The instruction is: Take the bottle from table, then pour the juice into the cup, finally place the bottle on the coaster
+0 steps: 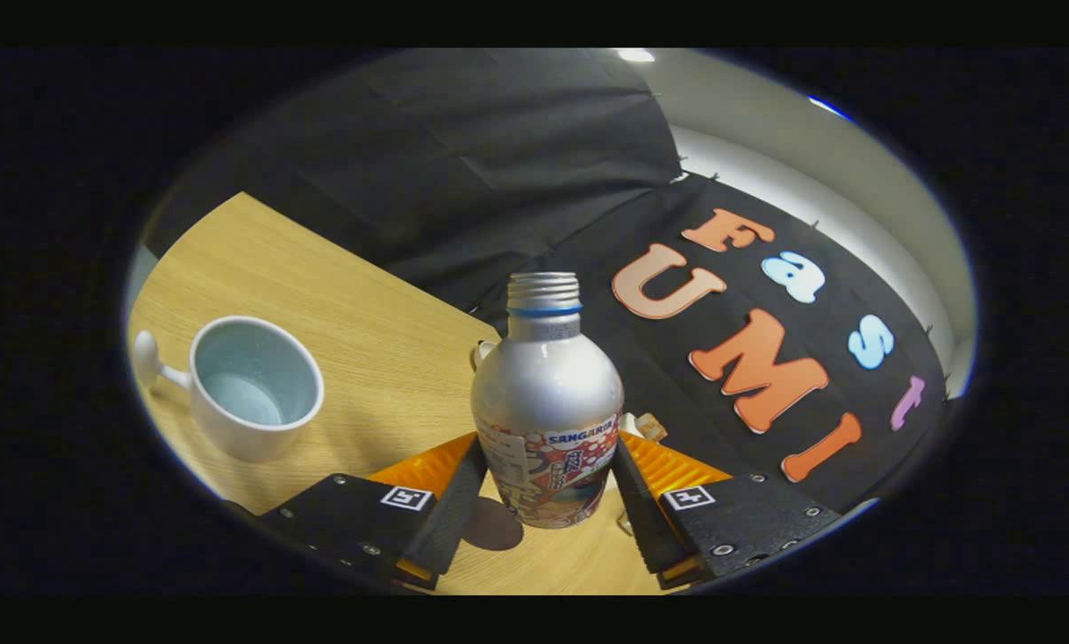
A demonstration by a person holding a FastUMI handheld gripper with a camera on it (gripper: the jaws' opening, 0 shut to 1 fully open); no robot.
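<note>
A silver metal bottle (547,394) with a printed label and a bare threaded neck stands upright between my fingers. My gripper (547,490) is shut on it, one pad (459,492) against its left side and the other against its right side, at label height. A white cup (252,386) with a pale blue inside sits on the wooden table (382,331), left of the bottle and beyond my left finger, its handle pointing away from the bottle. The cup looks empty. A dark round patch (491,528) lies on the wood by the bottle's base; whether it is a coaster or a shadow I cannot tell.
The table's far edge runs diagonally behind the bottle, with the black booth wall (516,161) beyond it. A small white object (482,351) peeks out behind the bottle's left shoulder, and a small tan one (651,426) behind its right side.
</note>
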